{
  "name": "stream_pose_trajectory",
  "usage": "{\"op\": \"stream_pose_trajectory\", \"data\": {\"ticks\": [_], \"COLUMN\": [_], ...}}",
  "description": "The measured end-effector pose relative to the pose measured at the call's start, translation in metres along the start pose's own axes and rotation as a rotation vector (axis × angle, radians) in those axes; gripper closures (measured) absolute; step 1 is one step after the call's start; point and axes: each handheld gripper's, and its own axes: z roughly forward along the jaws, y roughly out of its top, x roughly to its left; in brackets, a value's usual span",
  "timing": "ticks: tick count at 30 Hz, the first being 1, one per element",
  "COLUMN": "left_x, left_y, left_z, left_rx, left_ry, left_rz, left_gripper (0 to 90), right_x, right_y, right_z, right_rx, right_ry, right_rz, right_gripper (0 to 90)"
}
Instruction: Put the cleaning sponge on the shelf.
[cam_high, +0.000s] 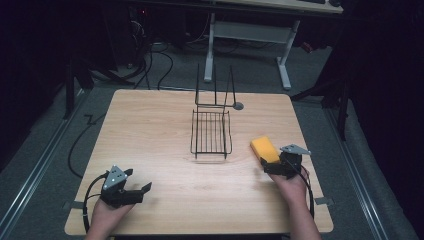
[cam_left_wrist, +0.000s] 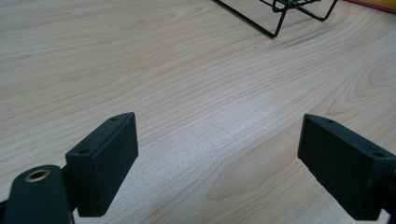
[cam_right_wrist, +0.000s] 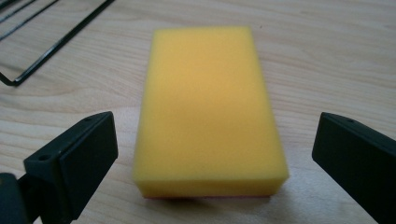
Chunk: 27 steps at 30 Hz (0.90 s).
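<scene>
I see the yellow sponge lying flat on the table at 4 o'clock from the wire rack, its long axis pointing toward 11 o'clock. My right gripper has its jaws spread either side of the sponge's near end without contact. My left gripper rests at 7 o'clock, jaws spread and holding nothing.

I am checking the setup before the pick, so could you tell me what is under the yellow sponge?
The yellow sponge lies flat on the wooden table. A thin reddish layer shows along its bottom edge; the rest of its underside is covered.
</scene>
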Motion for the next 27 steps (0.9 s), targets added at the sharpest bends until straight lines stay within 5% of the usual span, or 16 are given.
{"op": "stream_pose_trajectory", "data": {"ticks": [11,27], "left_x": [0.0004,0.001], "left_y": [-0.0013,-0.0014], "left_z": [-0.0013,-0.0016], "left_rx": [0.001,-0.002], "left_ry": [0.002,0.004], "left_rz": [-0.003,-0.002], "left_gripper": [13.0,13.0], "right_x": [0.0023,0.0042], "right_y": [-0.0019,-0.002], "right_z": [0.0081,0.0022], "right_rx": [0.076,0.059], "right_ry": [0.003,0.002], "right_rz": [-0.006,-0.006], "right_gripper": [14.0,22.9]}}
